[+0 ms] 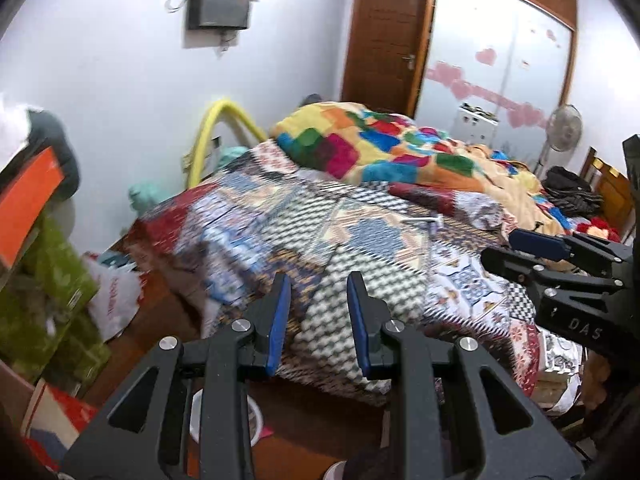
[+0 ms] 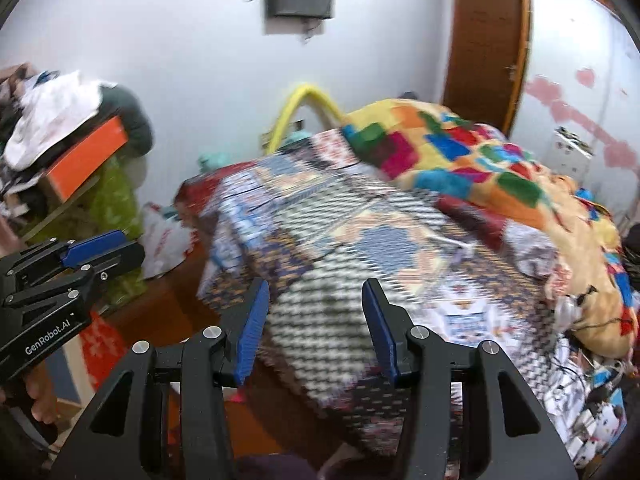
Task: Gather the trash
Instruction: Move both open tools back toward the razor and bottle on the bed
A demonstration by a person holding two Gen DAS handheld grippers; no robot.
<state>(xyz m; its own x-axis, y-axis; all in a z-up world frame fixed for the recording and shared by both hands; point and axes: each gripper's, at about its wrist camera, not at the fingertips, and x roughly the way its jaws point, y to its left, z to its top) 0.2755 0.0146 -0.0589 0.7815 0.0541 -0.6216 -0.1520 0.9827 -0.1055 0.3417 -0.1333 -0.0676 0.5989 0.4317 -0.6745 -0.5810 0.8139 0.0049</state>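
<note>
My left gripper [image 1: 318, 320] hangs above the near corner of a bed [image 1: 360, 280] with a patterned sheet; its blue pads stand apart with nothing between them. My right gripper [image 2: 316, 328] is also open and empty over the same corner. Each shows in the other's view: the right gripper [image 1: 516, 250] at the right edge, the left gripper [image 2: 116, 246] at the left edge. A small pale stick-like item [image 1: 426, 221] [image 2: 460, 245] lies on the sheet well beyond both. A white plastic bag [image 1: 114, 300] [image 2: 164, 244] sits on the floor left of the bed.
A colourful patchwork blanket [image 1: 360, 144] is heaped at the far end of the bed. Green boxes [image 1: 56, 280] and an orange box [image 1: 28, 200] are stacked at the left. A white bowl [image 1: 252, 416] lies on the floor below. A wooden door [image 1: 384, 40] and a fan [image 1: 562, 128] stand behind.
</note>
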